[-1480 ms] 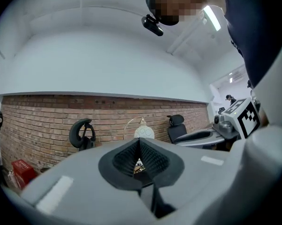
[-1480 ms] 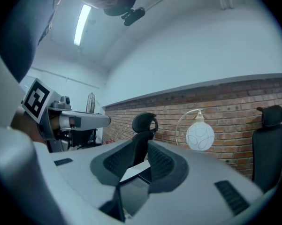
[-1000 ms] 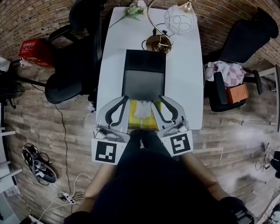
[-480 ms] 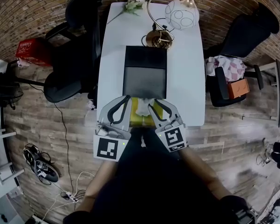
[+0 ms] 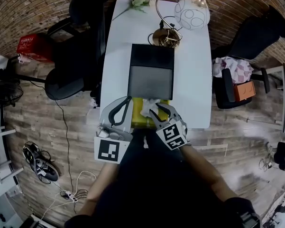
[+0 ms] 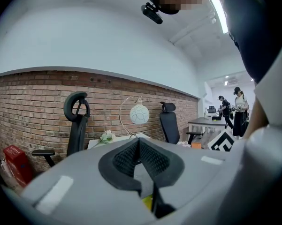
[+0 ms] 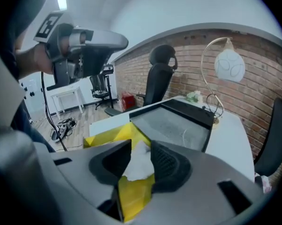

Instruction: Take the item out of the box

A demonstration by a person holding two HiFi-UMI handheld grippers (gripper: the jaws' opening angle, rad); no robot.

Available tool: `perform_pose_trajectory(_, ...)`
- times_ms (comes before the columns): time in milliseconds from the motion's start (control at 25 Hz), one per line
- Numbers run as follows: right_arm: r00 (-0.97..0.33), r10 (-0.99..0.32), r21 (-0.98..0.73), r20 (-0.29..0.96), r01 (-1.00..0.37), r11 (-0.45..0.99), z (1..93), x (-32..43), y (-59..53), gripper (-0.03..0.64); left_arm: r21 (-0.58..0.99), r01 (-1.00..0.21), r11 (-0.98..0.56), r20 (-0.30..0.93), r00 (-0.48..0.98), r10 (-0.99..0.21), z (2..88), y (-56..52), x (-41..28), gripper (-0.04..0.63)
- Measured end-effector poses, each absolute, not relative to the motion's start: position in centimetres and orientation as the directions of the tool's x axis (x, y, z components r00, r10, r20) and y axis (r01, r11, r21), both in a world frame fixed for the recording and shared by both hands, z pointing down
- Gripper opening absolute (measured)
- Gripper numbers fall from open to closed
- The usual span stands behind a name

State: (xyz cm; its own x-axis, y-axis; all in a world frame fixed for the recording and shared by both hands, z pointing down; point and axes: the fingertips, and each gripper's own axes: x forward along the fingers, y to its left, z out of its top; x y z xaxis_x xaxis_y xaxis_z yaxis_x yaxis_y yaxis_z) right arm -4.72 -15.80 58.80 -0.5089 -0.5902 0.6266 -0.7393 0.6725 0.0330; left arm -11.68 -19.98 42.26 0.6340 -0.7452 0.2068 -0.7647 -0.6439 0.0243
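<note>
Brick-walled office with a white table (image 5: 194, 80) bearing a black panel (image 5: 151, 72). The yellow box (image 5: 138, 118) stands at the table's near edge, with the white tissue (image 7: 140, 165) rising from its top. Right gripper (image 5: 157, 107): jaws just widened, standing apart with the tissue between them. Left gripper (image 6: 139, 142): jaws tip to tip, empty, beside the box.

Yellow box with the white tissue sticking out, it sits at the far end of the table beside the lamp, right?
No. The yellow box with the white tissue sticking out sits at the near edge of the table; the lamp is at the far end. The head view shows this.
</note>
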Motion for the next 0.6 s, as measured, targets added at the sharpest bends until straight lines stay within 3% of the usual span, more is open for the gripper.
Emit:
perform_pose_trajectory(320,-0.451,-0.443,0.026,0.775,-0.677,0.736,62.5,-5.4,-15.2,0.117,0.019,-0.795,-0.606,0.214,0.596,-0.774,42.6,-20.0,-13.0,0.009)
perform_pose_trajectory(600,-0.396,-0.389,0.041,0.831,-0.655,0.754,64.1,-5.6,-15.3,0.117,0.021,-0.826,-0.564,0.228,0.553,-0.801,42.9,-19.8,-14.5,0.009)
